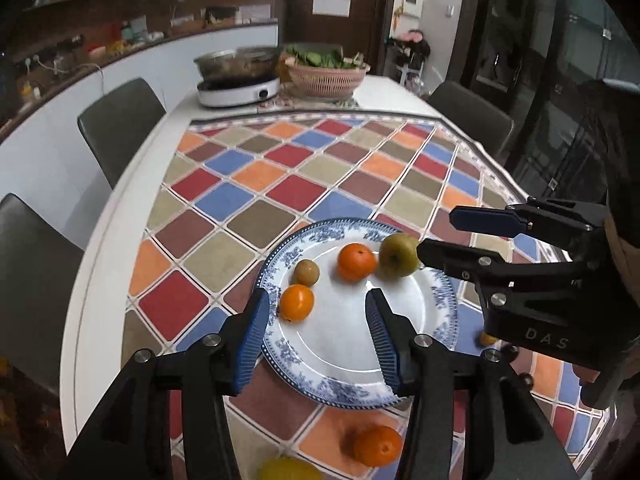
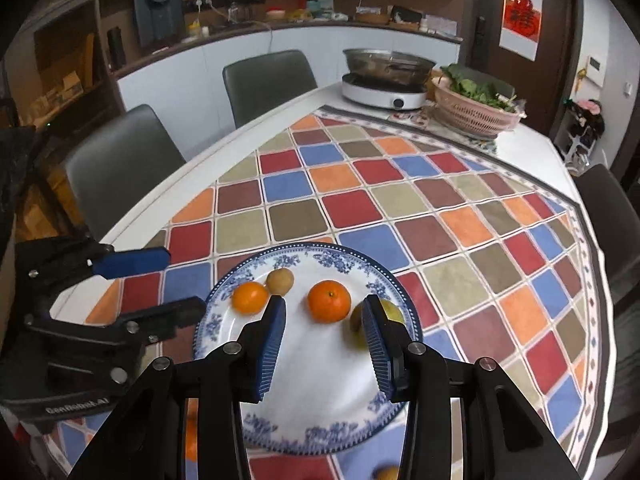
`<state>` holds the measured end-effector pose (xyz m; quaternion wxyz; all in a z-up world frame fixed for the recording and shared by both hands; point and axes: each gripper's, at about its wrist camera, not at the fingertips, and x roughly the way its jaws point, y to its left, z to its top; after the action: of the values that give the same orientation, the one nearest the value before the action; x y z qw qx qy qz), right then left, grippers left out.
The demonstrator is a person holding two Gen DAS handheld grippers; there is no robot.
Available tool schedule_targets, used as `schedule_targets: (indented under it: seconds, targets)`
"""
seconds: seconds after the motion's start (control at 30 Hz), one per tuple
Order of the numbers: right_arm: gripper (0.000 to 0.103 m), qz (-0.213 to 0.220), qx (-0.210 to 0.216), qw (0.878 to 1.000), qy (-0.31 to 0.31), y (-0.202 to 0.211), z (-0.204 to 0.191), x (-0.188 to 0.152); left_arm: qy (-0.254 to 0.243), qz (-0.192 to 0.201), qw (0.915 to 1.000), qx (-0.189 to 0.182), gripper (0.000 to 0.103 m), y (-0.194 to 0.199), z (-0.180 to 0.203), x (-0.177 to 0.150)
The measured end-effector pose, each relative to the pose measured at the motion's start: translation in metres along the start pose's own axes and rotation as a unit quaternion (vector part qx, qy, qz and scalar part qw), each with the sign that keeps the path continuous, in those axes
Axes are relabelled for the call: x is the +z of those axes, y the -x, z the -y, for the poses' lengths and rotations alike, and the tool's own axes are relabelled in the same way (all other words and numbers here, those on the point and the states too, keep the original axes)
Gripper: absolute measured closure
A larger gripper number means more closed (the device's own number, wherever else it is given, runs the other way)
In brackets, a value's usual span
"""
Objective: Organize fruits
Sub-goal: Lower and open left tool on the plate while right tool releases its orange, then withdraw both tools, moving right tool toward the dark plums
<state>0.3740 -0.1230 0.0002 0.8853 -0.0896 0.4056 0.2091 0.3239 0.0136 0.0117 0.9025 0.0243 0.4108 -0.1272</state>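
Note:
A blue-and-white plate [image 1: 320, 227] [image 2: 320, 249] lies on the checked cloth. On it are a large orange [image 1: 357, 262] [image 2: 329, 300], a small orange [image 1: 296, 302] [image 2: 250, 297], a small brown fruit [image 1: 306, 273] [image 2: 280, 280] and a green apple [image 1: 398, 256] [image 2: 391, 312]. The apple is partly hidden behind a finger in the right wrist view. My left gripper [image 1: 317, 296] [image 2: 186, 282] hangs open over the plate's left side, holding nothing. My right gripper [image 2: 324, 302] [image 1: 436, 232] is open over the plate's right side, its lower finger close to the apple. Another orange [image 1: 376, 445] lies on the cloth near me.
A yellow fruit [image 1: 288, 470] lies beside the loose orange. At the table's far end stand a steel pot on a white cooker [image 1: 238, 88] [image 2: 384, 94] and a pink basket of greens [image 1: 326, 74] [image 2: 474, 114]. Grey chairs [image 1: 120, 120] line the table's sides.

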Motion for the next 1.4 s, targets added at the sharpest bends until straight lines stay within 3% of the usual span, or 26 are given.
schedule_targets:
  seconds: [0.07,0.23,0.37,0.73,1.0,1.4]
  targets:
    - [0.054,0.010,-0.008,1.000,0.000,0.012,-0.003,-0.004,0.000,0.011,0.9999,-0.003,0.051,0.013,0.004,-0.004]
    - [0.054,0.038,-0.023,0.999,0.002,0.044,-0.012,-0.017,0.001,0.031,0.9995,-0.001,0.048,0.037,0.013,-0.013]
    - [0.046,0.053,-0.027,0.998,-0.013,0.067,-0.016,-0.028,0.001,0.046,0.9989,0.002,0.045,0.057,0.020,-0.021]
    - [0.046,0.064,-0.046,0.995,-0.068,0.110,-0.018,-0.065,-0.007,0.074,0.9971,0.018,0.040,0.096,0.038,-0.052]
    - [0.046,0.051,-0.077,0.992,-0.089,0.123,-0.015,-0.099,-0.028,0.068,0.9966,0.038,0.036,0.093,0.052,-0.080]
    - [0.046,0.003,-0.115,0.988,-0.100,0.105,-0.011,-0.141,-0.036,0.017,0.9989,0.024,0.036,0.052,0.055,-0.111]
